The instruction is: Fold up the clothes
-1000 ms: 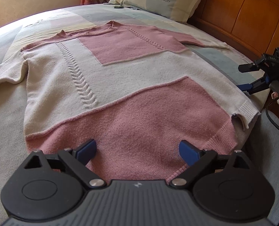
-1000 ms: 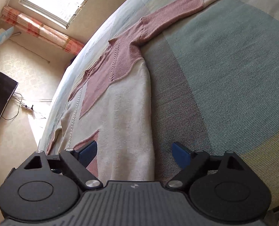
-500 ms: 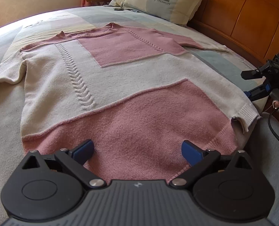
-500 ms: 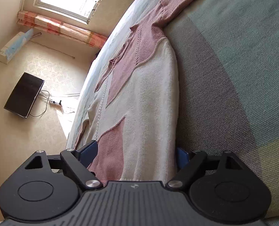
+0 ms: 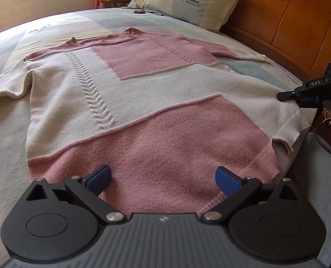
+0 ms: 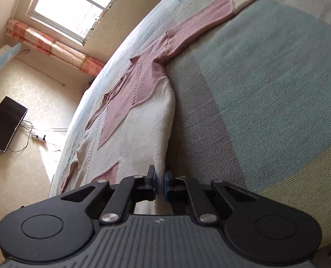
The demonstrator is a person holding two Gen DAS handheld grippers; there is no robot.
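Pink-cream sweater flat on bed; right tongs pinch its side edge, left tongs wide open.

A pink and cream sweater lies flat on the bed. The left gripper hovers wide open over its pink hem. The right gripper meets the sweater's side edge.

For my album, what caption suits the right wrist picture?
Right gripper pinches the cream side edge of a pink-and-cream sweater spread on the bed.
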